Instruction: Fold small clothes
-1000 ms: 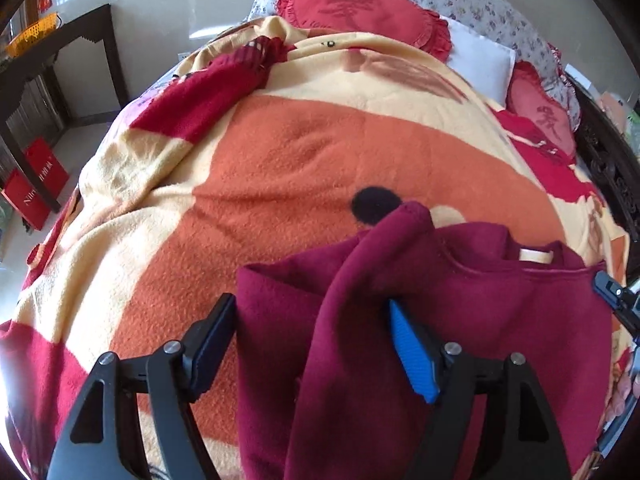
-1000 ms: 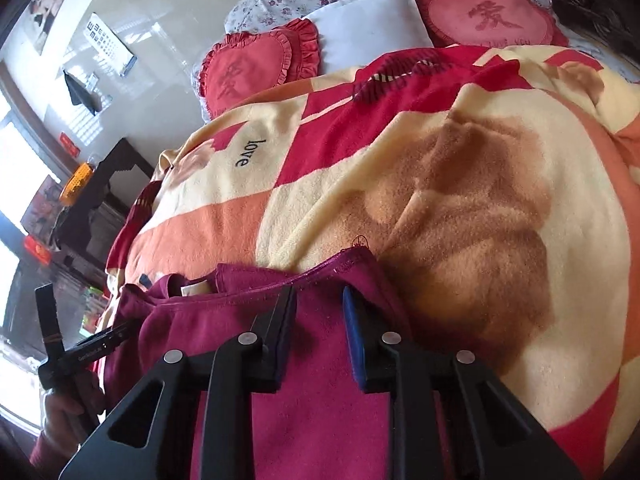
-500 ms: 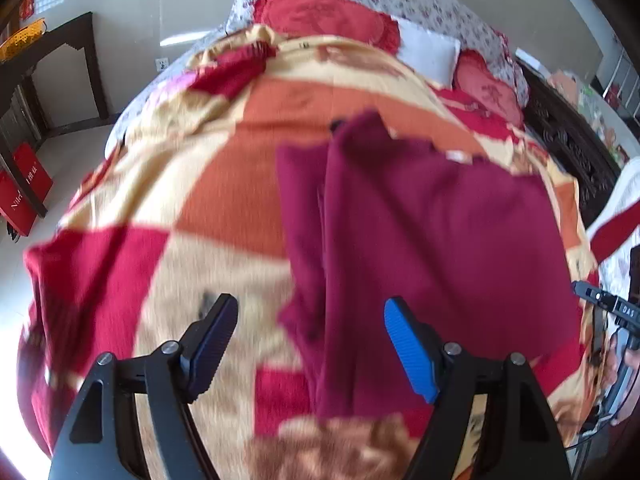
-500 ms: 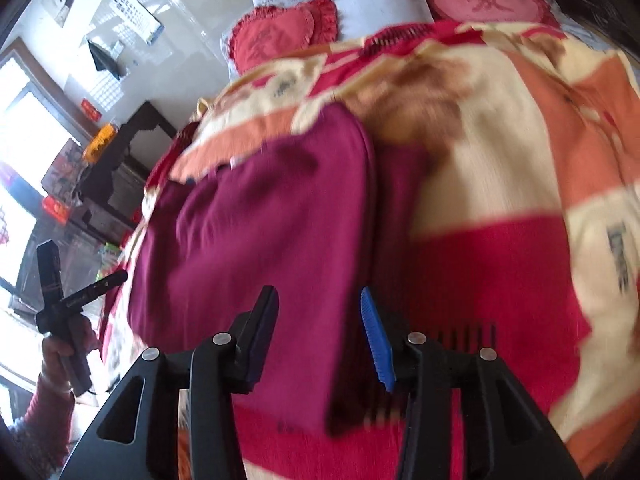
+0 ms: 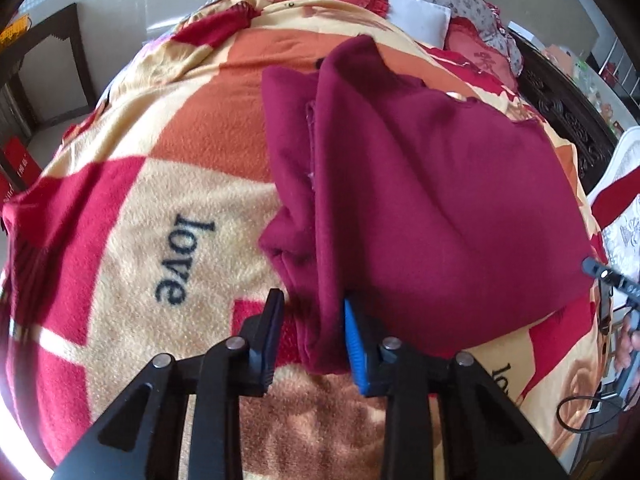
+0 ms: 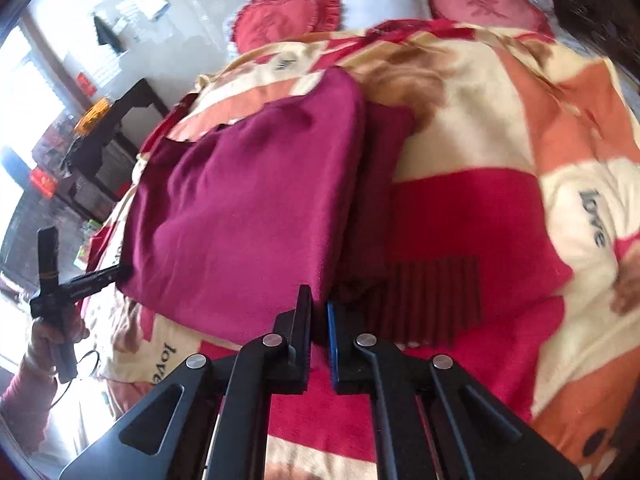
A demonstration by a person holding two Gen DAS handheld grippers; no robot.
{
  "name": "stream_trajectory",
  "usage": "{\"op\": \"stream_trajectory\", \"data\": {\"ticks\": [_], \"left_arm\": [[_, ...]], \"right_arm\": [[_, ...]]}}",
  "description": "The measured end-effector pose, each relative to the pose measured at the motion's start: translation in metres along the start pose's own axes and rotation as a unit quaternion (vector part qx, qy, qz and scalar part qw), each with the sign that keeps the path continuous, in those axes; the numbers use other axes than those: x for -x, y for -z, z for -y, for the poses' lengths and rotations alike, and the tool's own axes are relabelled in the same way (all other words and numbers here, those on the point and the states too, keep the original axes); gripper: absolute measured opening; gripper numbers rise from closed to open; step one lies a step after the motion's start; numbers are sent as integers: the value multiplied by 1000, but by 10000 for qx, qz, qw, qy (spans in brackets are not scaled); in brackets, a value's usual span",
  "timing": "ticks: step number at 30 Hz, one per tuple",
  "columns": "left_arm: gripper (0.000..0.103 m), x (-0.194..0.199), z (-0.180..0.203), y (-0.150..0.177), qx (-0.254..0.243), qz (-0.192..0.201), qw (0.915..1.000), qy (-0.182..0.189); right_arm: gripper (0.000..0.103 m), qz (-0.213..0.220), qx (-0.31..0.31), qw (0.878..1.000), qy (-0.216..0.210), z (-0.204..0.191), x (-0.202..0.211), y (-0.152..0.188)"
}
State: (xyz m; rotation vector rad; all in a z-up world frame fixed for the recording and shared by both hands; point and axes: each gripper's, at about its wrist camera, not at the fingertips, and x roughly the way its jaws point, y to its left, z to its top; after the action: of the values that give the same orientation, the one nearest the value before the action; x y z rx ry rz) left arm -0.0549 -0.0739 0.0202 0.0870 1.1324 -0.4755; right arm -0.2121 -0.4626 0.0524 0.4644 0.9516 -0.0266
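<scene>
A maroon sweatshirt (image 5: pixel 432 200) lies flat on the blanket, both sleeves folded in along its sides. My left gripper (image 5: pixel 312 332) sits at its near left hem corner, jaws partly open with the folded edge between them, not pinched. In the right wrist view the sweatshirt (image 6: pixel 248 208) fills the middle left. My right gripper (image 6: pixel 319 332) is at its near right hem corner, jaws nearly closed with a narrow gap; I cannot tell whether cloth is pinched.
The bed carries an orange, cream and red fleece blanket (image 5: pixel 168 184) printed with "love". Red heart cushions (image 6: pixel 288 20) and a white pillow (image 5: pixel 416 16) lie at the head. A dark wooden table (image 6: pixel 116 120) stands beside the bed. A dark carved bed frame (image 5: pixel 568 128) runs along the right.
Both grippers let go at the shoulders and drew back to the near hem. The left jaws narrowed around the hem edge, and the right jaws closed almost fully.
</scene>
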Motion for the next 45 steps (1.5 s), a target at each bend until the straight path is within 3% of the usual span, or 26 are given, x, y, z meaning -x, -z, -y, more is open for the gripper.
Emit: {"op": "stream_trajectory", "data": {"ticks": [4,9,13,21,27,31,36,45], "left_arm": [[30,2,-4,0,187,-13,9998,57],[32,13,4,-2,84,84,9999,-124],[40,17,7,-7,138,171,9996,-157],[45,14,9,-18,141,254,9992,-279],[54,3,1,-22,222,174,9989,-361],[57,-2,-3,-22,258,145,9989,-363],[58,-3,-1,-22,210,148,9989,-390],[60,-5,-1,-21,200,163,9988,-417]], "right_arm": [[0,-228,-164,9996,49,10,-18,9],[2,64,-167,9992,359,1,3,-2],[3,258,-54,9995,199,-14,8,-14],[4,118,466,9988,74,-58,-36,-44],[3,-66,319,9990,314,-50,-77,-62],[3,13,-5,9998,189,-42,-77,-67],[3,18,48,9995,313,-51,-76,-71],[4,-123,815,9964,-193,-113,-93,-81]]}}
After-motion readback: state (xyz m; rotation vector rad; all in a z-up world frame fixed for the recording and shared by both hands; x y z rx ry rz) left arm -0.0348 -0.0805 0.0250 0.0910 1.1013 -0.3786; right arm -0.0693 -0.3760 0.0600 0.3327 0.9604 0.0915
